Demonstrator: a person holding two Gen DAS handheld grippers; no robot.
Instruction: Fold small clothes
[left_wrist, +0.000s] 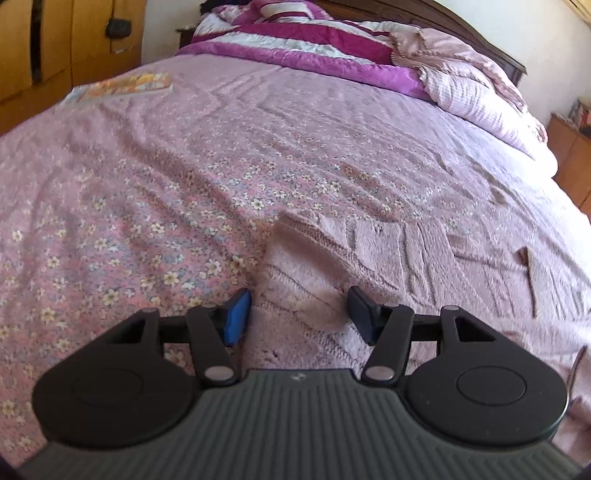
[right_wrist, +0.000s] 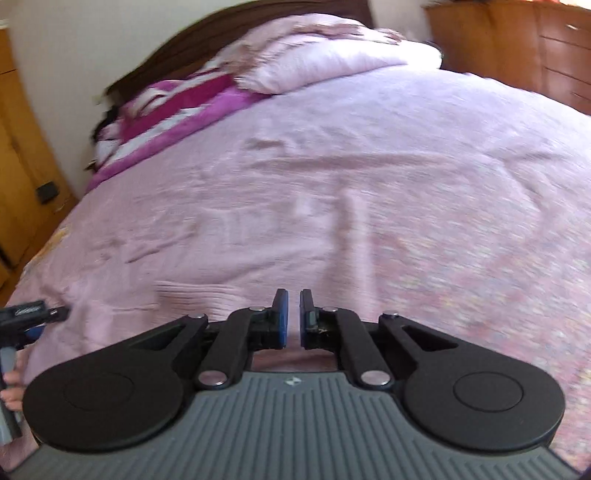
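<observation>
A wide bed (left_wrist: 155, 192) is filling both views, covered in a pink sheet printed with small flowers. At its head a striped magenta and white blanket (left_wrist: 295, 37) is lying bunched against the dark headboard (right_wrist: 177, 48), with a pale pink pillow (left_wrist: 476, 99) resting beside it. A wooden wardrobe (left_wrist: 44, 40) is standing to one side of the bed and a wooden dresser (right_wrist: 535, 44) to the other.

A pink knitted sweater (left_wrist: 388, 258) is lying spread flat on the sheet near the foot of the bed, its ribbed edge turned up a little. A thin colourful booklet (left_wrist: 129, 85) is lying on the sheet well apart from it, near the wardrobe side.

The left gripper (left_wrist: 299, 314) is hovering low over the sweater's near corner, its jaws standing wide open with knit showing between them. The right gripper (right_wrist: 291, 317) is pointing over the same sweater, its jaws nearly closed with only a narrow gap; whether they are pinching fabric I cannot tell, since that view is blurred.
</observation>
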